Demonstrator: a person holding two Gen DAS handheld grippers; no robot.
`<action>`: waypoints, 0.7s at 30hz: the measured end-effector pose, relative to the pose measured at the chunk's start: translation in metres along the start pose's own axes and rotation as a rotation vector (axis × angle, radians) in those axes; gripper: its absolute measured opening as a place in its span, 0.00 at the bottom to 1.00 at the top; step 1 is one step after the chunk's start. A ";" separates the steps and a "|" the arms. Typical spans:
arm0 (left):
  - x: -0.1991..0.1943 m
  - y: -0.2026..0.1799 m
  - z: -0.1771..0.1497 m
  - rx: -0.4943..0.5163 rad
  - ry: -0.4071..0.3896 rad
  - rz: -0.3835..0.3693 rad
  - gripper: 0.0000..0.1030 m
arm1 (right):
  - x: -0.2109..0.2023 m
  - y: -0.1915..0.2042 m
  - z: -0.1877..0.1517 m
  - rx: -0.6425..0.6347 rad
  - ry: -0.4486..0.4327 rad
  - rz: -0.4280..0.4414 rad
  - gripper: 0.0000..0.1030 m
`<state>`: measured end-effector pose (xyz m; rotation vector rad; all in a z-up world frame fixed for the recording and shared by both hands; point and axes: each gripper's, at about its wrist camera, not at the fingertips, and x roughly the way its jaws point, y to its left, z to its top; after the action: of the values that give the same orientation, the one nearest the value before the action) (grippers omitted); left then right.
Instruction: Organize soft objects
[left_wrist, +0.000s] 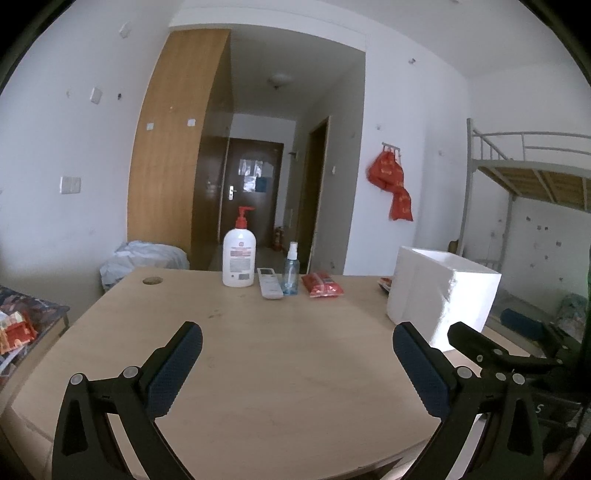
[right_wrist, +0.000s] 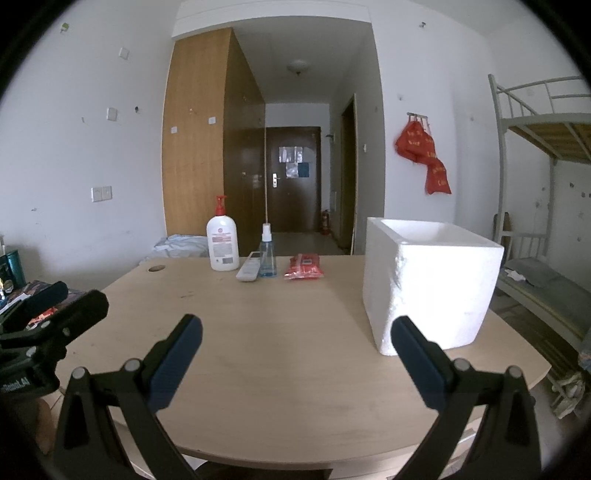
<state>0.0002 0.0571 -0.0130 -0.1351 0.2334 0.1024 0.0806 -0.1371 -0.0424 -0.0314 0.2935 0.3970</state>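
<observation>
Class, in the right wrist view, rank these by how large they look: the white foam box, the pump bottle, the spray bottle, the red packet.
1. white foam box, though it sits nearest the camera
2. pump bottle
3. spray bottle and red packet: too alike to rank; one is tall, the other lies flat.

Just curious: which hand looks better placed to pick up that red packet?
Probably right: the red packet lies nearly straight ahead of the open right tool, beside the foam box. Left tool sits farther aside.
</observation>
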 end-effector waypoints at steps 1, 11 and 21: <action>-0.001 0.000 0.000 0.000 -0.001 -0.001 1.00 | 0.000 0.000 0.000 0.000 0.000 -0.002 1.00; -0.002 0.001 0.000 -0.008 0.008 -0.013 1.00 | 0.003 0.002 -0.002 -0.010 0.005 -0.001 1.00; -0.002 0.000 0.001 -0.001 0.000 0.001 1.00 | 0.004 -0.001 -0.004 -0.003 0.013 0.002 1.00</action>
<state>-0.0019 0.0567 -0.0117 -0.1358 0.2338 0.1030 0.0829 -0.1367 -0.0474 -0.0365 0.3060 0.3998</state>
